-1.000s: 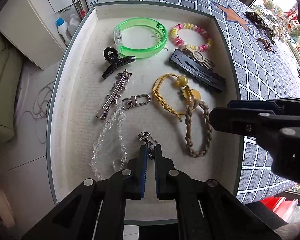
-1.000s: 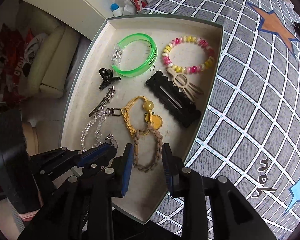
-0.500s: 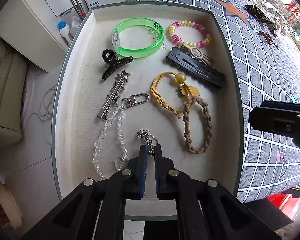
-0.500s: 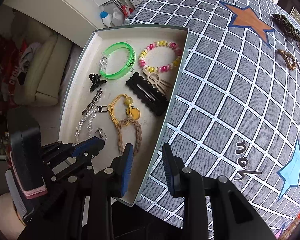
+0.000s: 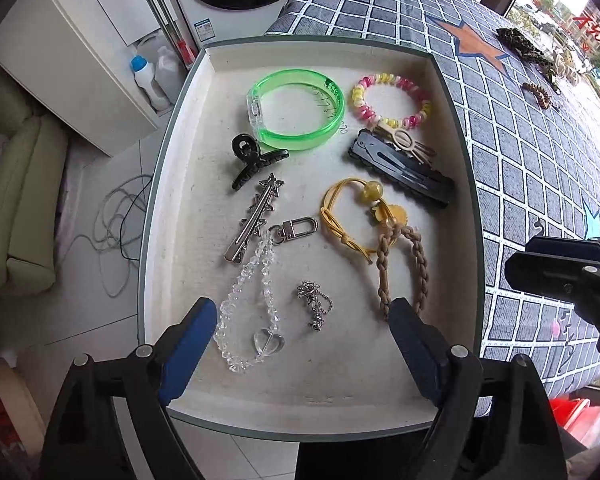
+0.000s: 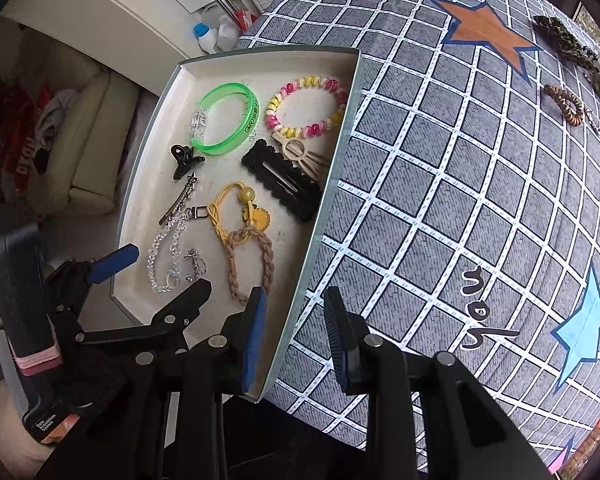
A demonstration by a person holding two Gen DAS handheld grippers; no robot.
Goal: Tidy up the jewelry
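Observation:
A shallow cream tray holds several pieces of jewelry. A small silver charm chain lies loose on its floor near the front. My left gripper hangs over it. Its jaws are opening wide, and the chain lies between them untouched. My right gripper stands open with a narrow gap and holds nothing. It hovers over the tray's right wall, one finger above the tray and the other above the checked tablecloth.
In the tray lie a green bangle, a pink-yellow bead bracelet, black clips, a star barrette, a crystal bead chain, a yellow cord tie and a braided loop. Hair ties lie far right.
The left jaws have gone from shut on the silver charm chain to wide apart, and the chain now rests on the tray floor. The right gripper has moved right, from over the tray to its right wall.

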